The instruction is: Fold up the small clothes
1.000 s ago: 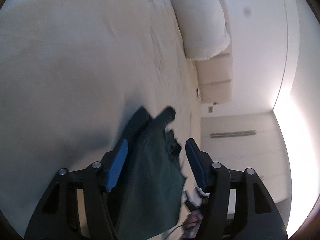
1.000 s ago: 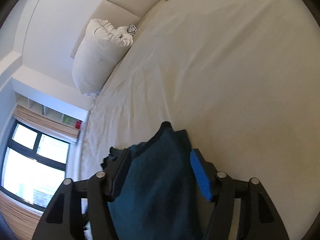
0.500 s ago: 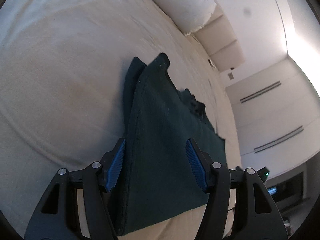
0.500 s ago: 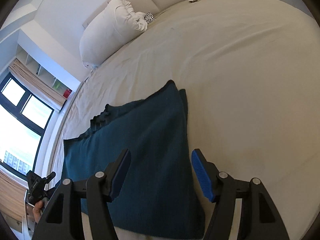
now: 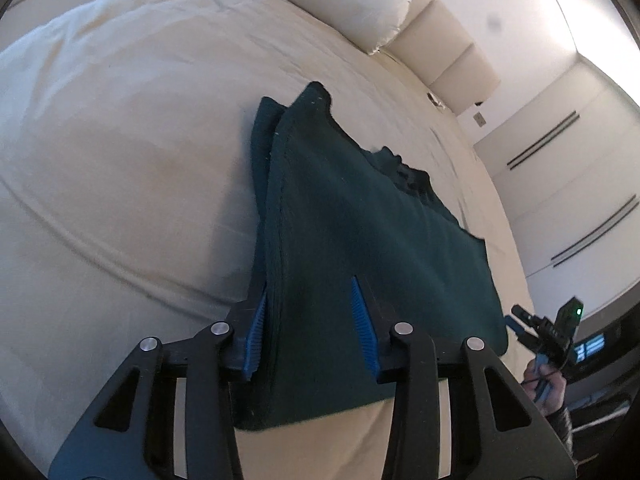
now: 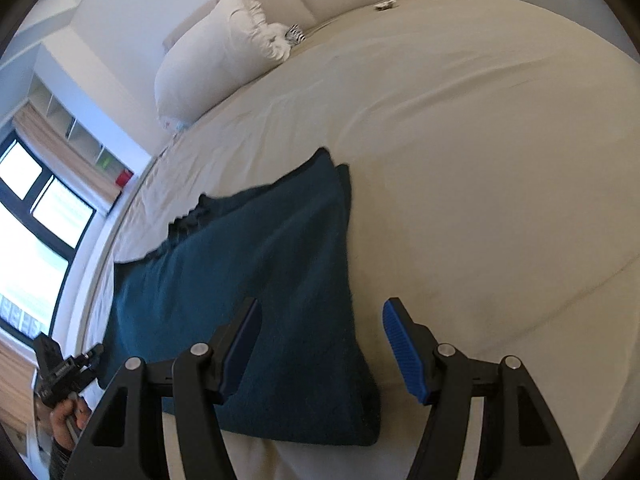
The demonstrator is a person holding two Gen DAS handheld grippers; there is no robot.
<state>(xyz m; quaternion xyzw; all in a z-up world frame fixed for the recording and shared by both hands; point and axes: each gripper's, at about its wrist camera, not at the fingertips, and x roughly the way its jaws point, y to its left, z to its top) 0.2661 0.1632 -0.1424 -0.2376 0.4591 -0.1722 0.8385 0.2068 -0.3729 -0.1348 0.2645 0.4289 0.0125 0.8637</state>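
Note:
A dark teal folded garment [image 5: 360,240] lies flat on the cream bed sheet [image 5: 120,160]; it also shows in the right wrist view [image 6: 256,280]. My left gripper [image 5: 308,332] is open, hovering over the garment's near left corner, with nothing between its blue pads. My right gripper [image 6: 320,348] is open over the garment's near right corner, its right finger [image 6: 400,344] beyond the cloth's edge. The right gripper also shows in the left wrist view [image 5: 548,332], held by a hand at the far right.
A white pillow [image 6: 216,60] and a padded headboard [image 5: 448,52] are at the far end of the bed. A window [image 6: 36,216] and shelves stand at the left in the right wrist view. The left gripper shows in the right wrist view [image 6: 60,372].
The garment went from hanging between the fingers to lying flat on the bed. Both grippers tilted down toward the bed and drew back to its near corners.

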